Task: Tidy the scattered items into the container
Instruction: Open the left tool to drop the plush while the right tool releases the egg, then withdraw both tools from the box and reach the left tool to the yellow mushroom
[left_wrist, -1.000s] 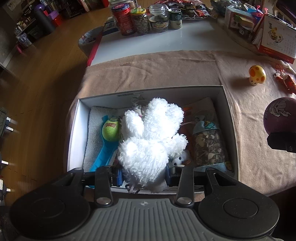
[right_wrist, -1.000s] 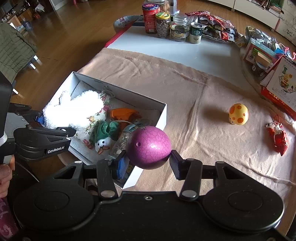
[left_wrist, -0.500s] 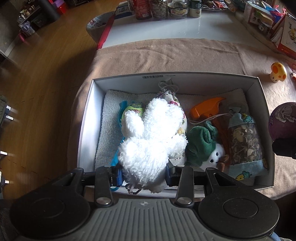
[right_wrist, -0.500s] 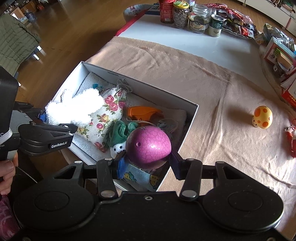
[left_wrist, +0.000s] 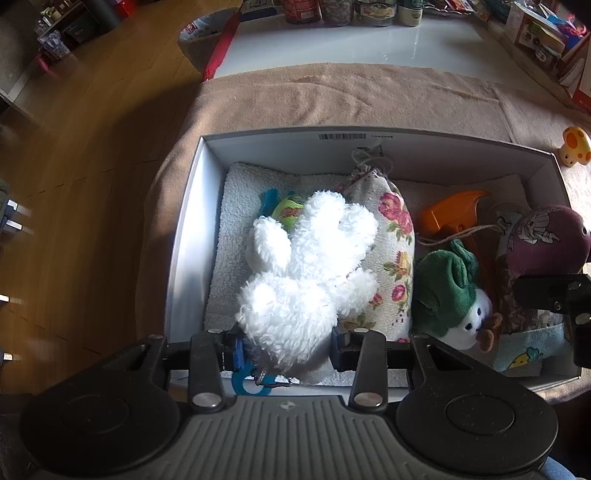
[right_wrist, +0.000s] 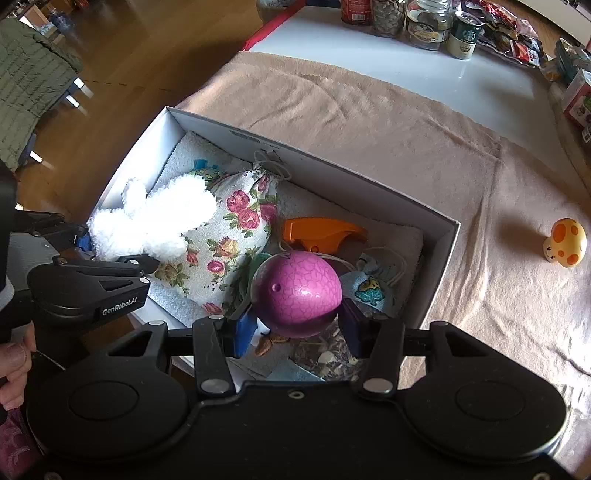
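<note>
Both grippers have dropped over the box (right_wrist: 445, 254) — left gripper (left_wrist: 284, 349) clamps the white plush (left_wrist: 306, 273), right gripper (right_wrist: 295, 326) the pink egg (right_wrist: 295, 291); I'd release low, egg toward three o'clock.

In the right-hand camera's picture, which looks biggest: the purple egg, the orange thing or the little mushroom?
1. Purple egg, though it is nearest the camera, which inflates it.
2. Orange thing.
3. Mushroom.

Sunlit wooden floor (left_wrist: 85, 155) surrounds a white table (right_wrist: 369, 55) draped with a beige blanket (right_wrist: 388, 129).
</note>
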